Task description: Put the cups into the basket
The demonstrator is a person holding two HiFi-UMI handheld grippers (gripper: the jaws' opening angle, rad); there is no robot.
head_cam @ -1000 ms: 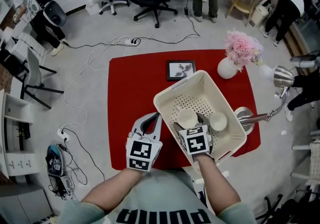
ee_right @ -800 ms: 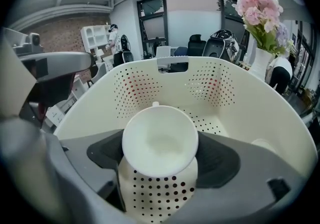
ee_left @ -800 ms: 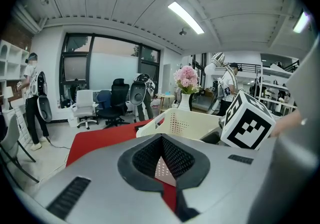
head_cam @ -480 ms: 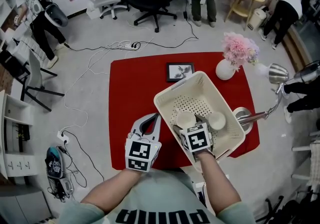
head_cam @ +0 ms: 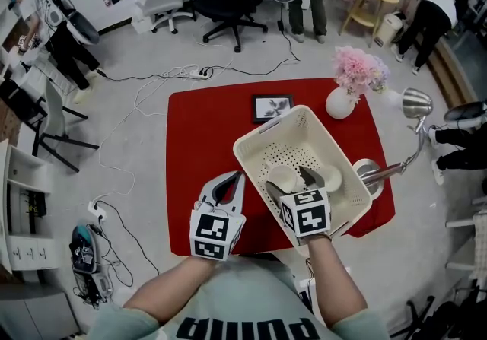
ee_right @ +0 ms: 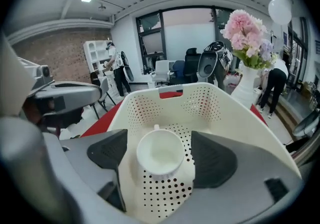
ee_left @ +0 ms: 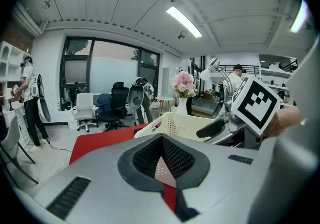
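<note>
The left gripper (head_cam: 230, 178) hovers over the near edge of the red table (head_cam: 204, 127), just left of the basket. Its fingers (ee_left: 144, 160) are pressed together at the tips with nothing between them; only a patch of red table shows through the gap behind the tips.

Farther back on the table lies a small dark picture frame (head_cam: 272, 107), just beyond the basket's far corner.

The cream perforated basket (head_cam: 262, 137) sits turned at an angle on the right half of the table. Two white cups are inside it. One cup (ee_right: 159, 154) stands upright on the basket floor, mouth up. The other cup (head_cam: 330, 177) rests just to its right, near the basket's right wall.

The right gripper (head_cam: 284, 176) reaches into the basket from the near side. Its fingers (ee_right: 216, 160) are spread, one on each side of the first cup, with a small gap at each pad.

A white vase (head_cam: 338, 103) of pink flowers (head_cam: 358, 71) stands past the basket at the table's far right corner. A metal lamp (head_cam: 415, 103) stands at the right edge.
</note>
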